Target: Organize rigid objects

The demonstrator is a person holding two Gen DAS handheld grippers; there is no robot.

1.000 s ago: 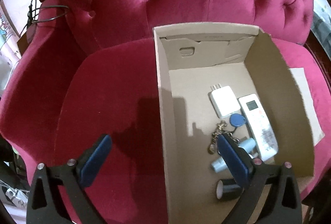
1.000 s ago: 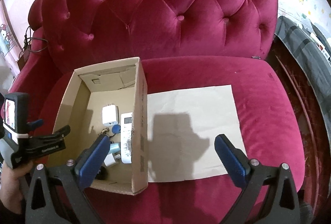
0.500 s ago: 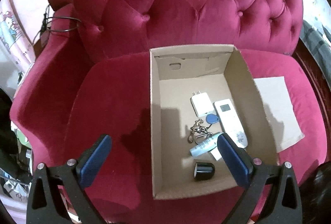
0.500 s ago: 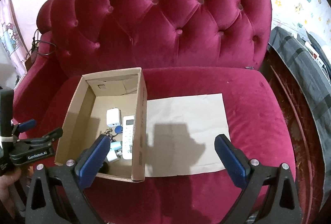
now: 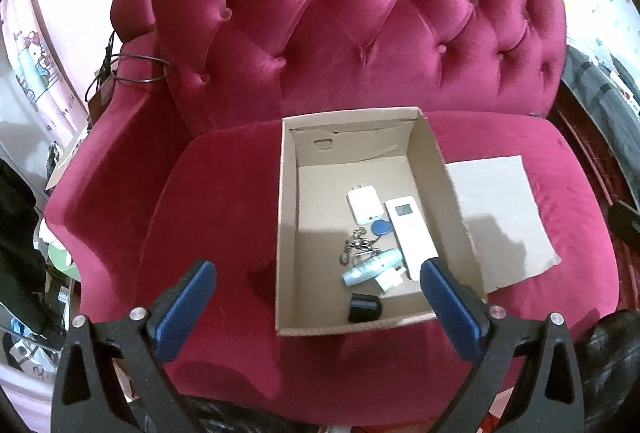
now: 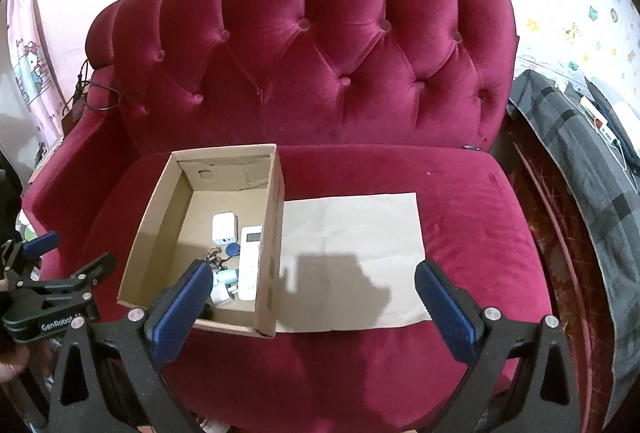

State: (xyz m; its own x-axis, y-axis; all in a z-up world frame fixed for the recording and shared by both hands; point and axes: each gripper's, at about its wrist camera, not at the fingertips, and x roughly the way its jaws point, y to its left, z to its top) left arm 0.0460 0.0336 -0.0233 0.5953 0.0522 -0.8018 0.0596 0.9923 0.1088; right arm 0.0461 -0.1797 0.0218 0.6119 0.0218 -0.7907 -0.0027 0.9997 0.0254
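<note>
Left cam: my left claw [image 5: 316,307] wide open, empty, above the sofa [image 5: 360,45]. Box [image 5: 286,233] on the seat holds charger [image 5: 363,204], remote [image 5: 412,233], keys [image 5: 362,243], tube [image 5: 370,267], black cap [image 5: 364,308].

Right cam: my right claw [image 6: 314,307] wide open, empty, over the paper sheet [image 6: 352,233] just right of the box.

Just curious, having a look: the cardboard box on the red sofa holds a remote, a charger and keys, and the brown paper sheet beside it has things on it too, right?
Not quite. The paper sheet is bare, as the right wrist view shows. The remote, charger and keys are indeed in the cardboard box on the sofa.
</note>
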